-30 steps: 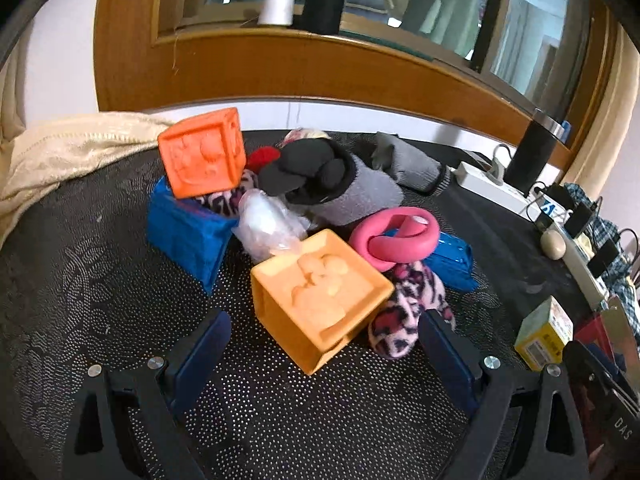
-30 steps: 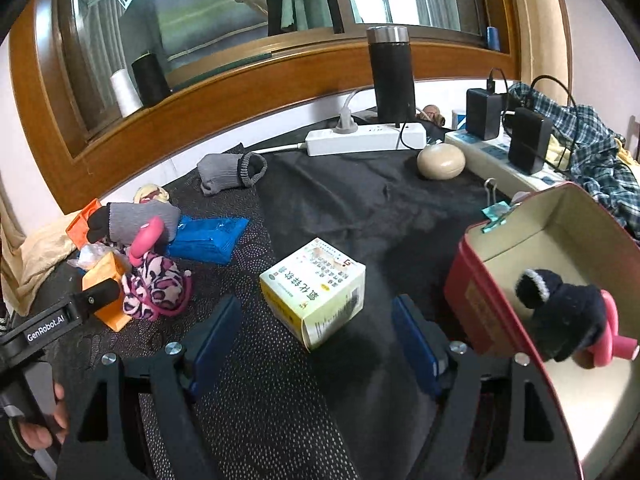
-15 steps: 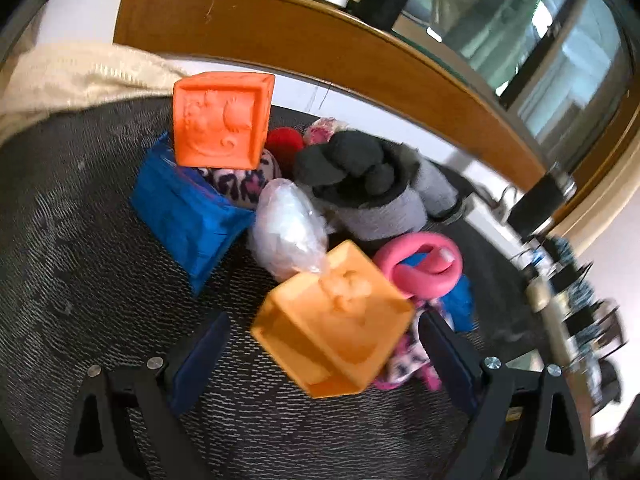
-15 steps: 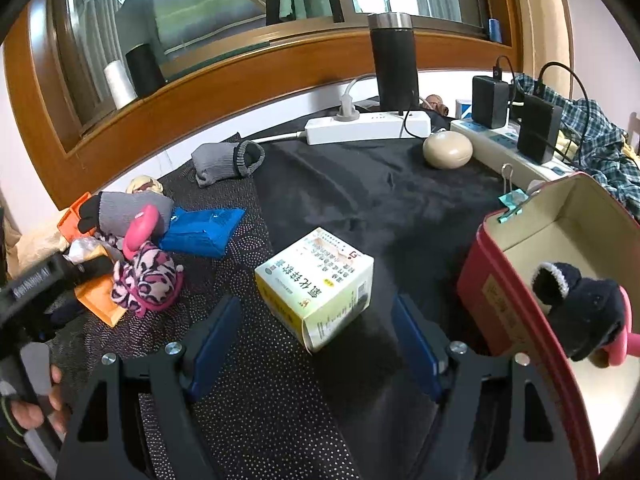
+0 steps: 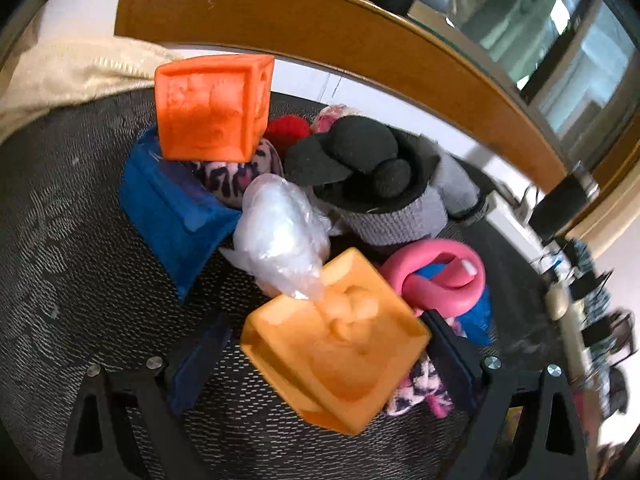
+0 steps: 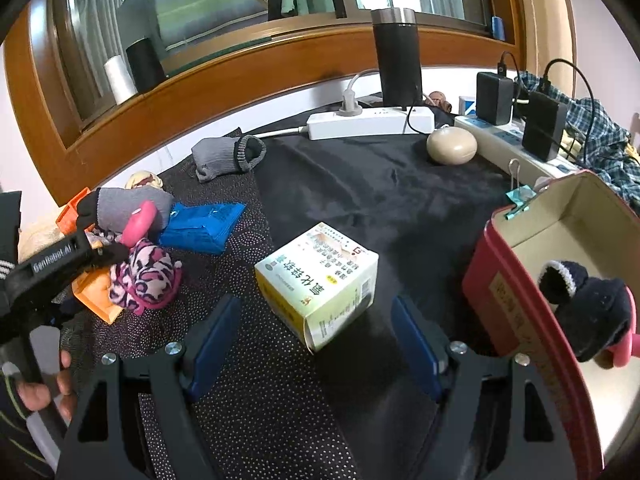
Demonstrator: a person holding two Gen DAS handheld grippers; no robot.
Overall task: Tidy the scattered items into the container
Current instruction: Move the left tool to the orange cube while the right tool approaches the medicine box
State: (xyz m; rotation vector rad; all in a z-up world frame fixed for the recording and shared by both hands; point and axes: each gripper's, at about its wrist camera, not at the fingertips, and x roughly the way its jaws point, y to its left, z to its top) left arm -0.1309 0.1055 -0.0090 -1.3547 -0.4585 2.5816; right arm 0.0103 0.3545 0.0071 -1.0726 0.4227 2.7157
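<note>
In the left wrist view a light orange soft cube sits between the open jaws of my left gripper, apart from the left pad. Behind it lie a clear plastic bag, a pink ring, a leopard-print sock, a blue pouch, a darker orange cube and a black and grey glove. In the right wrist view my right gripper is open around a yellow-white carton. The red box at right holds a dark sock.
A grey sock, a blue packet, a beige oval object, power strips, chargers and a black tumbler sit on the dark cloth. A cream cloth lies far left. The left gripper shows in the right wrist view.
My left gripper has moved forward and tilted down so the light orange cube now sits between its jaws. My right gripper has moved slightly closer to the carton.
</note>
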